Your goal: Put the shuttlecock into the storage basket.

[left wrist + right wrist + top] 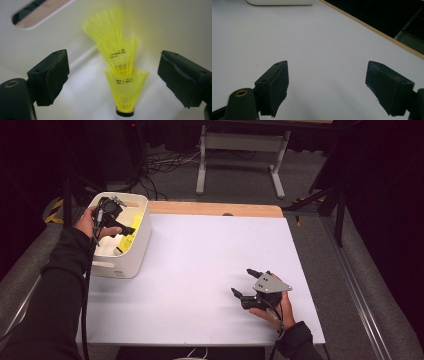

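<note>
A person's left gripper [125,231] hangs inside a white bin [142,237] at the far left of the table [200,270], its jaws spread wide and gripping nothing. Between them, clear of both pads [53,77], stands a stack of yellow shuttlecocks [122,72], three by the look of it, nested one in another, the black base of the lowest on the bin's floor and the top one leaning toward a slotted handle [37,13]. At the table's near right, the right gripper [246,282] rests in the person's hand, jaws likewise parted and empty above the bare white surface.
</note>
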